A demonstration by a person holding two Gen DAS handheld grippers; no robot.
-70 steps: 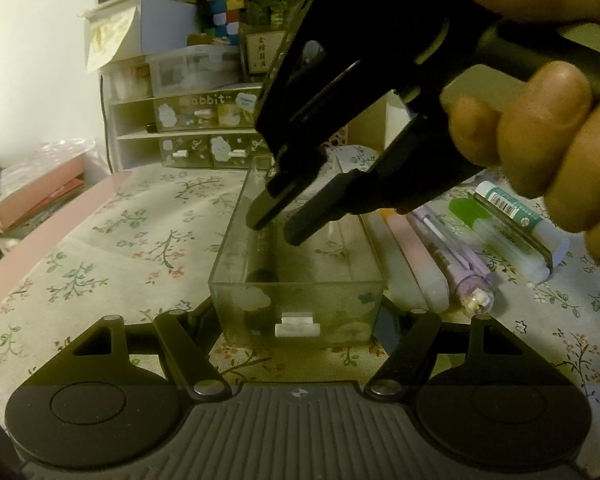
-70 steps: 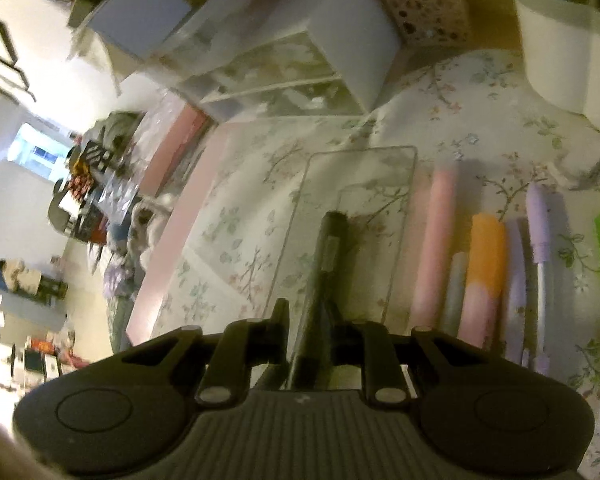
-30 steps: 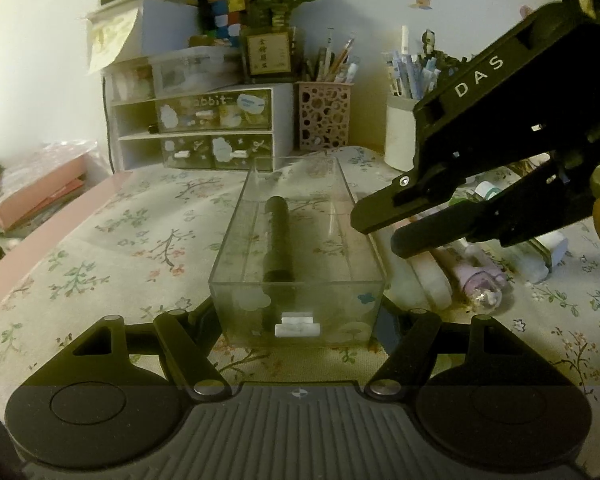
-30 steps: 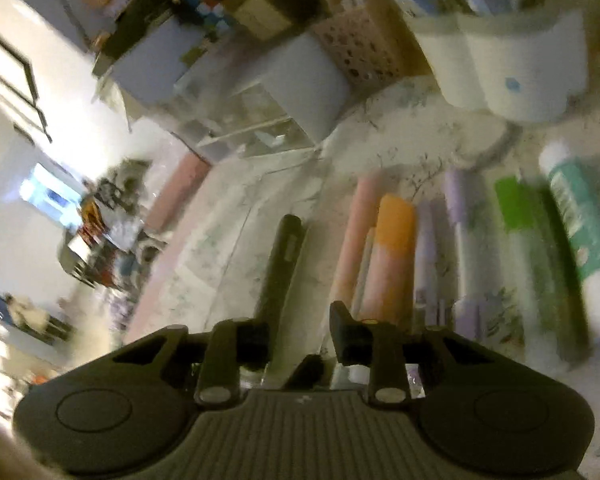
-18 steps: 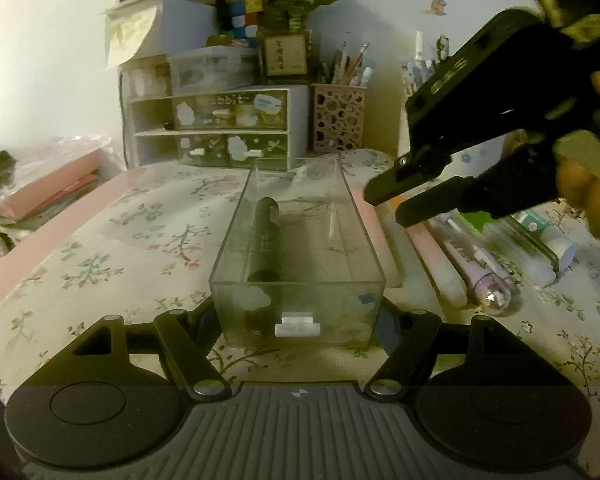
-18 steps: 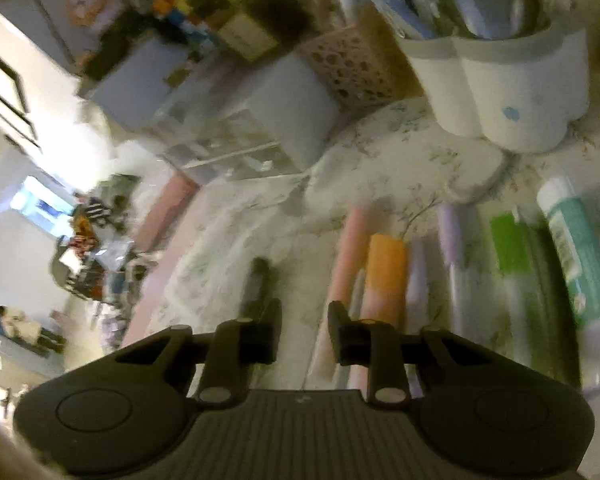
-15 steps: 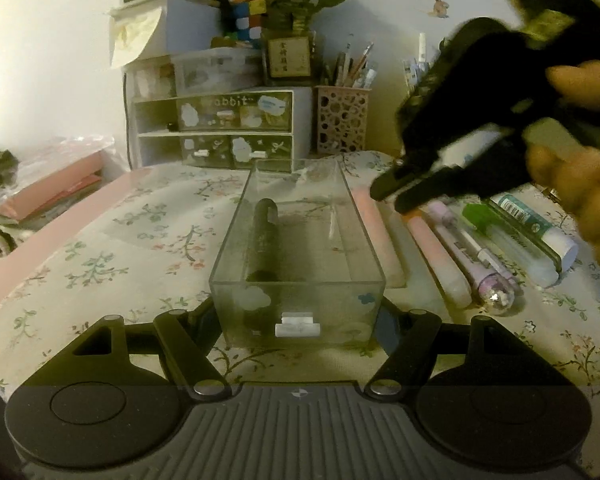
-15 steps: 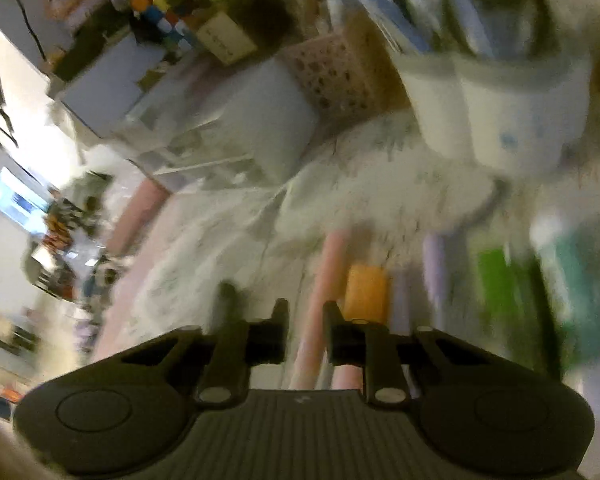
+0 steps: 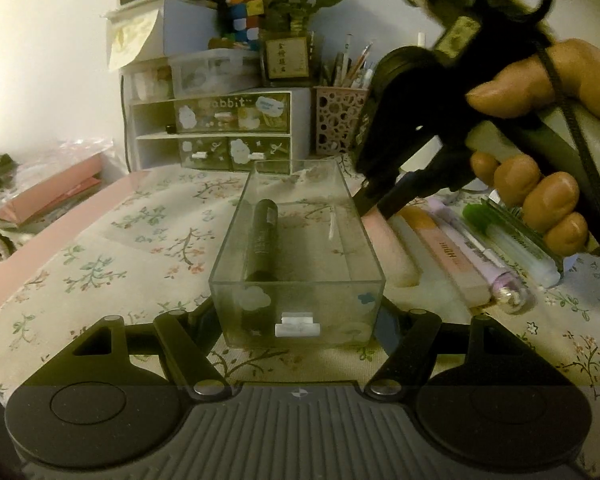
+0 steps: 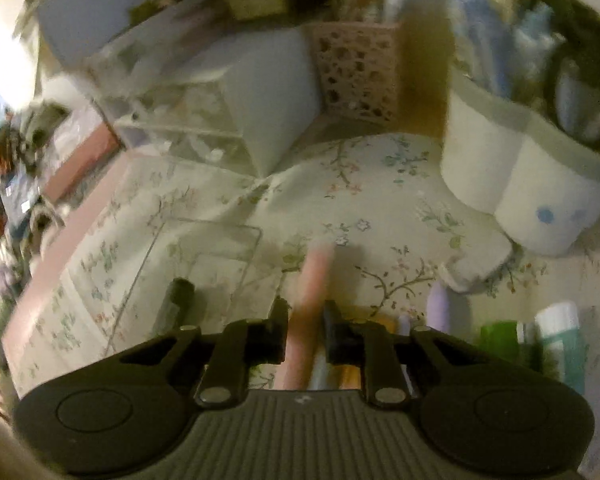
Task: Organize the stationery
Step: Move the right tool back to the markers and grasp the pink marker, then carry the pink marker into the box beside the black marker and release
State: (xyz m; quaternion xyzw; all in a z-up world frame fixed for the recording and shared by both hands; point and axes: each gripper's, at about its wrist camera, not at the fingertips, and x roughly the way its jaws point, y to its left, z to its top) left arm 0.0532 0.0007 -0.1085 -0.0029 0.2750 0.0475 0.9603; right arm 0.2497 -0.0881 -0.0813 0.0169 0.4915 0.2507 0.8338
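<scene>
Left hand-held gripper (image 9: 298,312) clamps clear tray (image 9: 236,240); right hand-held gripper (image 10: 306,320), just closing, pinches pink pen (image 10: 314,276) off-centre — you risk it pivoting and slipping out

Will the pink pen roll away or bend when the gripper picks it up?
The pink pen looks round and smooth, so it would probably roll if nudged sideways, and might slip. It looks straight and stiff, so likely no bending. The right gripper has closed on it near one end, so the long free end may droop.

Left wrist: low, level, close behind tray (image 9: 296,308). Right wrist: steeply down over pens (blurred). Shared: tray (image 10: 204,240).
</scene>
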